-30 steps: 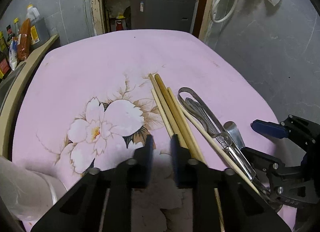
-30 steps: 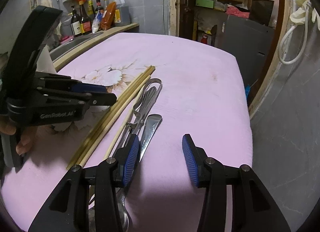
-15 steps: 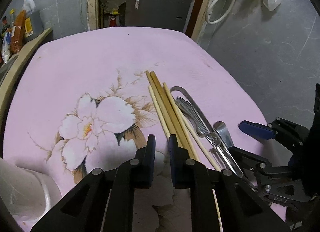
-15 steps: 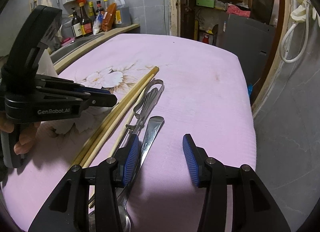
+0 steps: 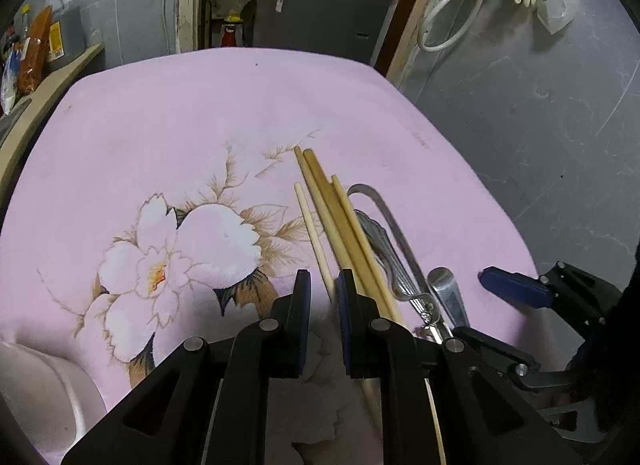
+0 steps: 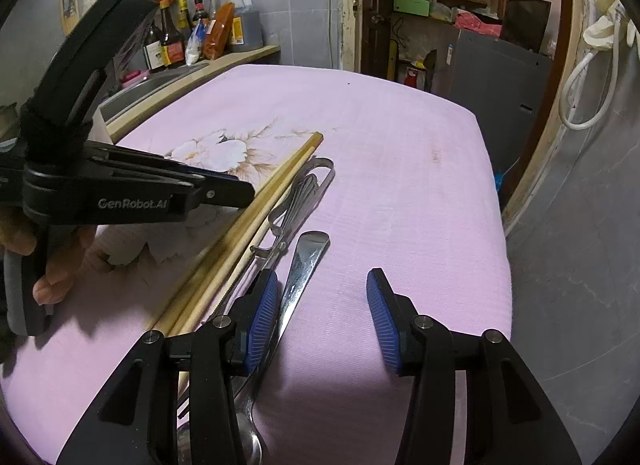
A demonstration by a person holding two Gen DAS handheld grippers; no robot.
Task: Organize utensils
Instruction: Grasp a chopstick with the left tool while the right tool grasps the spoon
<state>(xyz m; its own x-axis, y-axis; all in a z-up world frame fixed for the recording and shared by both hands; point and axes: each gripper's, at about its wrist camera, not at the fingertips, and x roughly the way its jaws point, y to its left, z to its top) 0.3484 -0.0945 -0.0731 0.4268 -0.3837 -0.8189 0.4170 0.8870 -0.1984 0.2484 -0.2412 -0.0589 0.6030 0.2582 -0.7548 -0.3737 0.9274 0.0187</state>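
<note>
Utensils are lying bundled on a pink floral tablecloth (image 5: 168, 113): four pale wooden chopsticks (image 5: 340, 225), one pair of steel tongs (image 5: 390, 233) and one steel spoon (image 6: 306, 265), all pointing toward 12 o'clock. At 6 o'clock the left gripper (image 5: 323, 285) is sitting nearly clenched, grasping nothing, crowding the chopsticks. At 3 o'clock the right gripper (image 6: 322, 297) is standing released, the spoon just beside its left finger.

Chopsticks (image 6: 240, 233), tongs (image 6: 298, 201), spoon (image 6: 298, 277) side by side on pink tablecloth (image 6: 400, 185).
</note>
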